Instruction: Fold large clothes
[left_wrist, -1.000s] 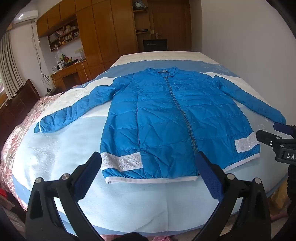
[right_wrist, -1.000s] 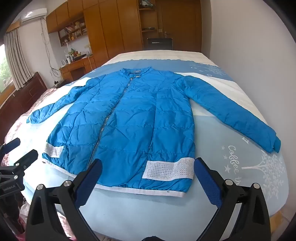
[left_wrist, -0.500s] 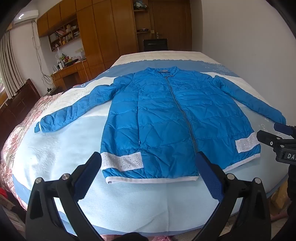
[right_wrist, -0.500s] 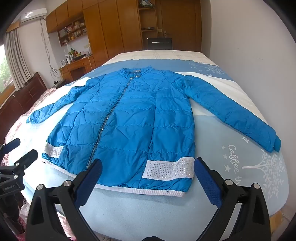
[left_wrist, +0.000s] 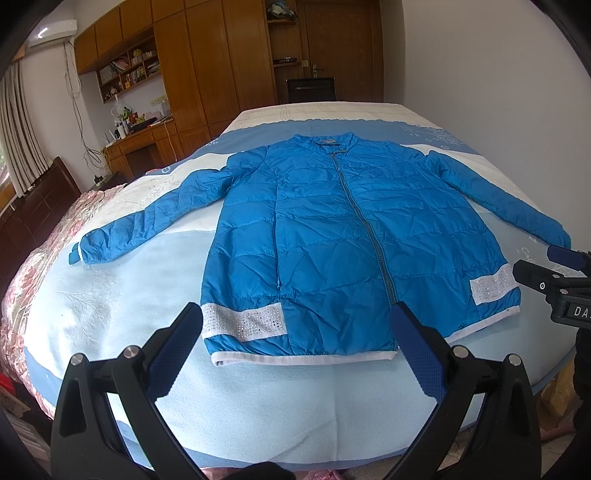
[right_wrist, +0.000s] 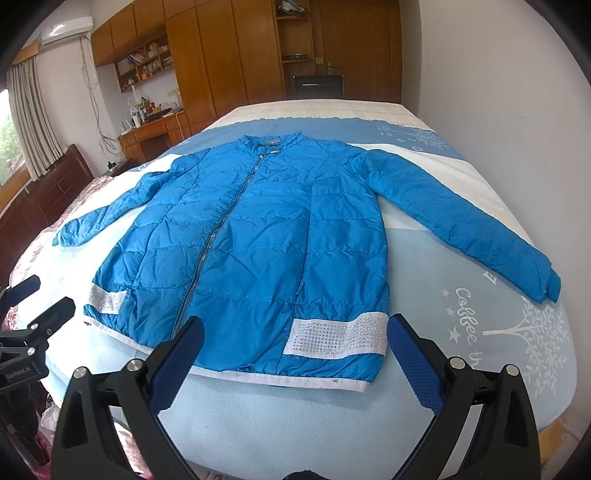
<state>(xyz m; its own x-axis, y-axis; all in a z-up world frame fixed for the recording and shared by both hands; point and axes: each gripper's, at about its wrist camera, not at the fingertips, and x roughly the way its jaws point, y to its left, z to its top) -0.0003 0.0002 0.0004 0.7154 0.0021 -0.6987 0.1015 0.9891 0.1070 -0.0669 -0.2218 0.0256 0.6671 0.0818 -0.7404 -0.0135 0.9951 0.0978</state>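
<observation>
My left claw (left_wrist: 295, 343) and right claw (right_wrist: 295, 347) both hang spread wide, gripping nothing. The blue jacket (left_wrist: 332, 236) lies flat, zipped, sleeves out, on the bed (left_wrist: 110, 295).

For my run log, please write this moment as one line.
stage: before first fold | blue jacket: flat on bed, zipped, sleeves spread | left gripper: open, empty | right gripper: open, empty

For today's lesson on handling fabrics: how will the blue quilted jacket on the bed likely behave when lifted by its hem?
The jacket probably droops limply: it lies creased. Its puffy quilting suggests lightness. The shiny shell may slip from a gripper.
</observation>
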